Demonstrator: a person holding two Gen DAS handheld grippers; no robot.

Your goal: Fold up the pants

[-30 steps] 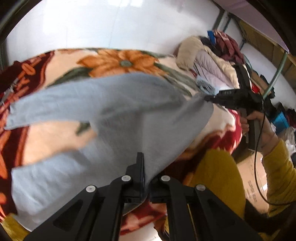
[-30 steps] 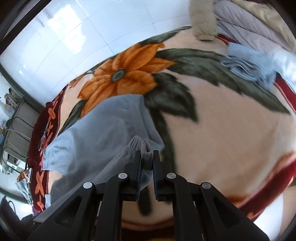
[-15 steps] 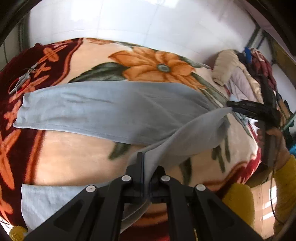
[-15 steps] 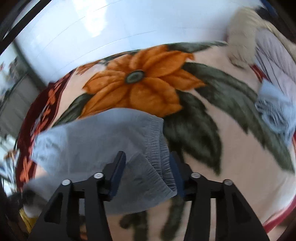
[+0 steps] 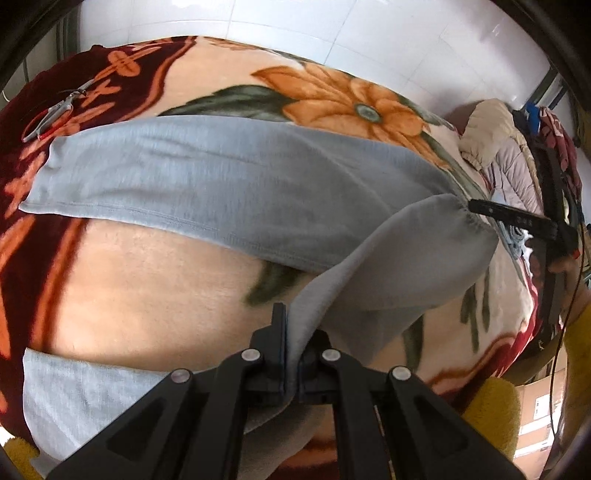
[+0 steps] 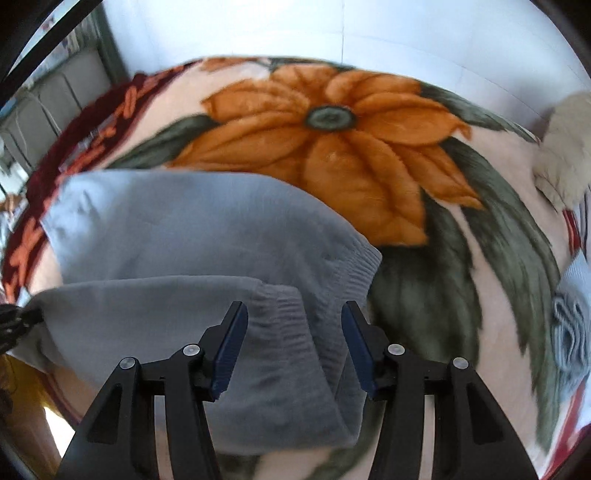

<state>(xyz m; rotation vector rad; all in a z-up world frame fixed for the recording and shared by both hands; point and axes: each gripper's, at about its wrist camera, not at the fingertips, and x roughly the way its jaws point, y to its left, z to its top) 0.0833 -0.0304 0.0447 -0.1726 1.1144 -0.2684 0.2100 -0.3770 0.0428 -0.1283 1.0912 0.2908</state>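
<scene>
Grey pants [image 5: 236, 184] lie across a floral blanket [image 5: 147, 288]; one leg stretches left, the other [image 5: 85, 391] lies at the near left. My left gripper [image 5: 293, 354] is shut on a fold of the pants and holds it lifted. My right gripper [image 6: 293, 343] is open, its blue-padded fingers [image 6: 232, 347] either side of the ribbed waistband [image 6: 295, 332], which rests on the blanket. The right gripper also shows in the left wrist view [image 5: 513, 218] at the waistband end.
Scissors [image 5: 51, 114] lie on the blanket's far left. A pile of clothes and a padded jacket [image 5: 506, 162] sits at the far right. A small striped blue cloth [image 6: 570, 332] lies right of the pants. A white tiled wall [image 6: 332, 29] is behind.
My right gripper has opened and let the waistband drop onto the blanket. The pants now lie flatter and more spread out. My left gripper still holds its fold.
</scene>
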